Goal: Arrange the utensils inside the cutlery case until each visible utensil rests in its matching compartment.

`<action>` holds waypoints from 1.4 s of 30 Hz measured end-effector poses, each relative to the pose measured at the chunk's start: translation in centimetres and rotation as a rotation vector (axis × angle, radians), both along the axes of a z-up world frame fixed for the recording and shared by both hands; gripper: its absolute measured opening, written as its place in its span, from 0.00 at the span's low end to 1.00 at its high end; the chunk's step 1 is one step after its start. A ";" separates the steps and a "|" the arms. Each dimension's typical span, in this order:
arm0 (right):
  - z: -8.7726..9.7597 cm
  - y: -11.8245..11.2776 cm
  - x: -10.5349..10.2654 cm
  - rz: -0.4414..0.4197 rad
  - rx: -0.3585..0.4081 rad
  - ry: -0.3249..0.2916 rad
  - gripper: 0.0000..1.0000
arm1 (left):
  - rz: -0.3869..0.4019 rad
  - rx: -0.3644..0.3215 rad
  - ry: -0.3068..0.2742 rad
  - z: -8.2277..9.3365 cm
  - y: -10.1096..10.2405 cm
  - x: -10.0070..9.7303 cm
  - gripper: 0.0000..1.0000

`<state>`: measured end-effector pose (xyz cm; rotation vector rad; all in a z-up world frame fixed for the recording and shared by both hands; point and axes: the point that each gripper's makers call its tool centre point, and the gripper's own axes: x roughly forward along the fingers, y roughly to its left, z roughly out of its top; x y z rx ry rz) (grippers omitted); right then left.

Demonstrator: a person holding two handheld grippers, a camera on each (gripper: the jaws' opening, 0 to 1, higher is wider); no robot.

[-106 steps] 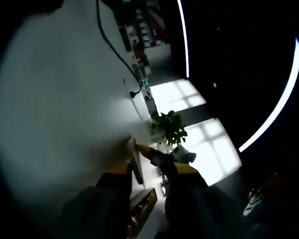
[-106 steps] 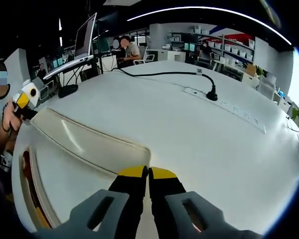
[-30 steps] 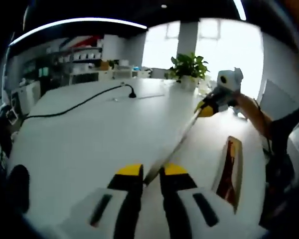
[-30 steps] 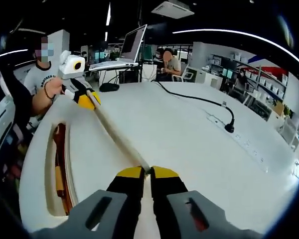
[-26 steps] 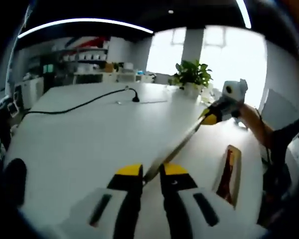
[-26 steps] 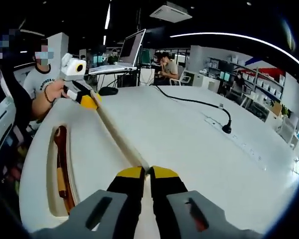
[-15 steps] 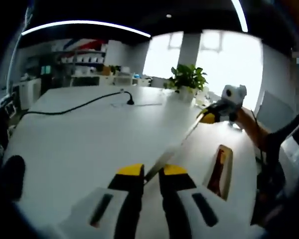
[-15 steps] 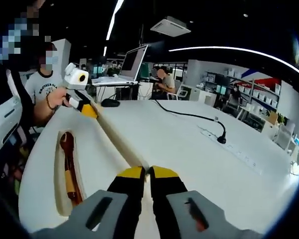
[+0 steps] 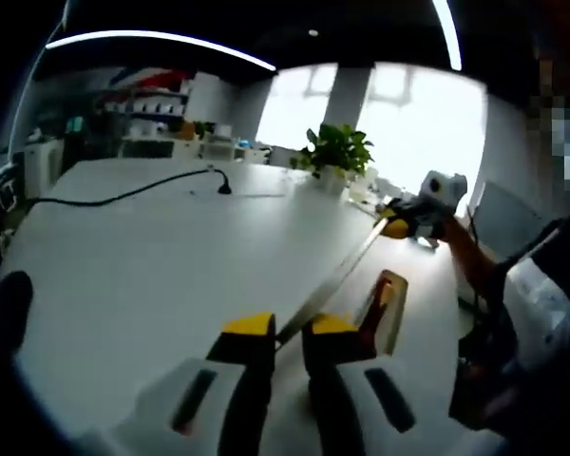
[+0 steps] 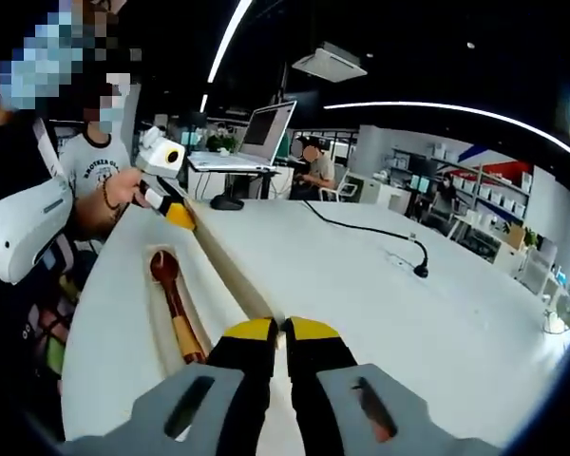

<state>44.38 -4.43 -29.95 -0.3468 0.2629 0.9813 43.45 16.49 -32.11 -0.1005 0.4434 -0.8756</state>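
A thin, pale lid [image 9: 334, 278] of the cutlery case, seen edge-on, spans between both grippers above the white table [image 9: 152, 256]. My left gripper [image 9: 287, 329] is shut on its near end; the right gripper [image 9: 397, 226] is clamped on the far end. In the right gripper view my right gripper [image 10: 283, 330] is shut on the lid [image 10: 226, 271], with the left gripper [image 10: 179, 215] at the other end. Beside the lid lies the open cutlery case [image 10: 150, 313] holding a wooden spoon [image 10: 174, 306]. The case [image 9: 397, 309] also appears in the left gripper view with wooden utensils [image 9: 378, 306].
A black cable [image 9: 123, 197] ends in a plug [image 10: 420, 269] on the table. A potted plant [image 9: 334, 152] stands at the far edge. A laptop [image 10: 266, 133] on a stand and seated people are at the back. The person's body crowds the case side.
Both grippers keep hold of the lid. Both views have tilted, and the case's inside with the wooden spoon now faces the right gripper view more fully.
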 end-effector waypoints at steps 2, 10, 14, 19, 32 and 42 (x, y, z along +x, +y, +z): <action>0.1 -0.2 -0.6 -0.001 -0.002 -0.002 0.03 | -0.013 0.001 -0.019 0.0 -0.1 -0.4 0.11; -0.2 -1.0 -2.6 -0.001 -0.009 -0.018 0.03 | -0.021 -0.012 0.017 -0.8 -1.0 -2.1 0.11; -0.4 -1.5 -3.6 0.002 0.004 -0.036 0.03 | -0.025 0.003 0.028 -1.4 -1.4 -2.7 0.12; -0.9 -1.7 -4.3 0.020 0.011 -0.053 0.03 | -0.025 0.043 0.019 -2.0 -1.5 -3.3 0.11; -1.9 -1.7 -5.1 0.054 0.018 -0.160 0.03 | -0.043 0.064 -0.020 -1.7 -1.1 -4.5 0.12; -2.7 -1.8 -5.4 0.089 -0.063 -0.263 0.04 | -0.030 0.079 -0.071 -1.4 -0.1 -4.7 0.13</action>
